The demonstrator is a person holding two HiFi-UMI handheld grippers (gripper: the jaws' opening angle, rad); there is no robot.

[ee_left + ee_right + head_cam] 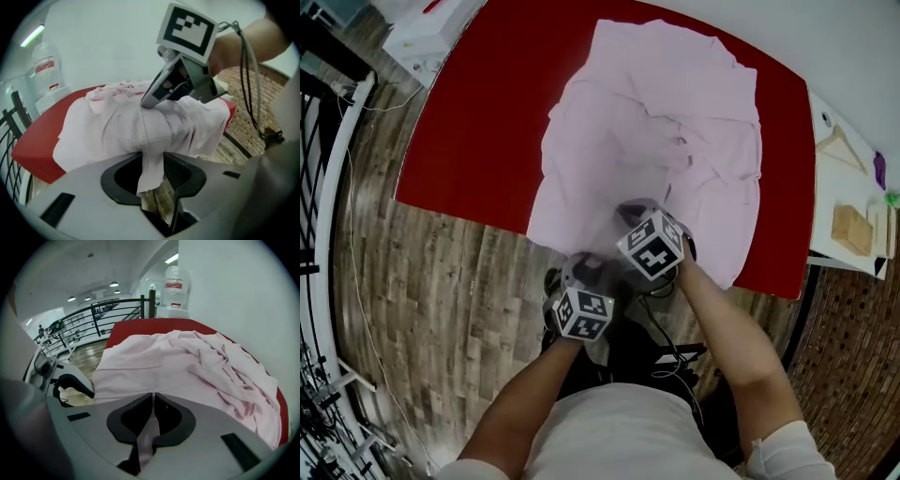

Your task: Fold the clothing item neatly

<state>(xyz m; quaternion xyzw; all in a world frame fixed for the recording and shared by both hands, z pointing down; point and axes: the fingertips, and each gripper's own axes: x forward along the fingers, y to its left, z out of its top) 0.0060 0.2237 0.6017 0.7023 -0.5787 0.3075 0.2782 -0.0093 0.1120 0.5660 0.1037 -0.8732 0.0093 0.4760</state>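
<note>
Pink garment (656, 131) sprawls up the red worktop (478, 122), its long axis running away from both tongs at its near hem, lower centre. The right tongs (153, 399) pinch the edge; the left tongs (151, 161) stand spread around it.

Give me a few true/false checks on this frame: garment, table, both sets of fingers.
1. The garment lies on a red table. True.
2. The right fingers stand wide apart with nothing in them. False: they are closed together on the garment's edge.
3. Cloth from the garment sits between the left fingers. True.
4. The garment is already folded into a neat square. False: it is spread out and wrinkled, and hangs over the table's near edge.
</note>
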